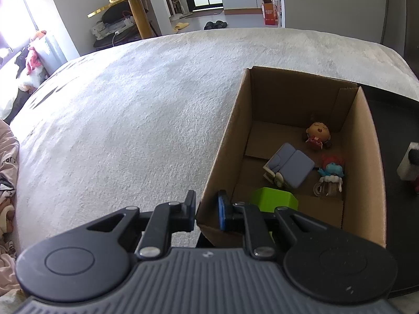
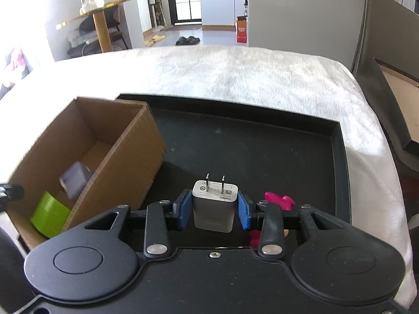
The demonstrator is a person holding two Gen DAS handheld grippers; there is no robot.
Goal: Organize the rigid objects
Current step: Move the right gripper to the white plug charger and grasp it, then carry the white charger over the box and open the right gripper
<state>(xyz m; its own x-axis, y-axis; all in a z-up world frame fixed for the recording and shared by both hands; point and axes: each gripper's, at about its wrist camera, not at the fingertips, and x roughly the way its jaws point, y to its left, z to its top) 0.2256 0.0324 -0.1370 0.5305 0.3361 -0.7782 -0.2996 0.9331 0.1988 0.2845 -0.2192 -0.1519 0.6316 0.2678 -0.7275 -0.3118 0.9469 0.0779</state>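
Black and broad at the bottom of the right wrist view, the right gripper (image 2: 214,210) points level and forward, its blue-padded jaws closed onto the sides of a white two-pin wall charger (image 2: 214,208), prongs away from the camera, probably bound for the box. Under it lies a black shallow tray (image 2: 262,141) on the white fleecy bed (image 2: 248,70). At centre left, the open brown cardboard box (image 2: 125,151) collects the sorted pieces. Low in the left wrist view, the left gripper (image 1: 207,209) has its jaws parted around the box's near corner, not visibly clamped, likely steadying it. Inside sit a green block (image 1: 275,200), a lilac toy armchair (image 1: 290,167) and small figurines (image 1: 318,133).
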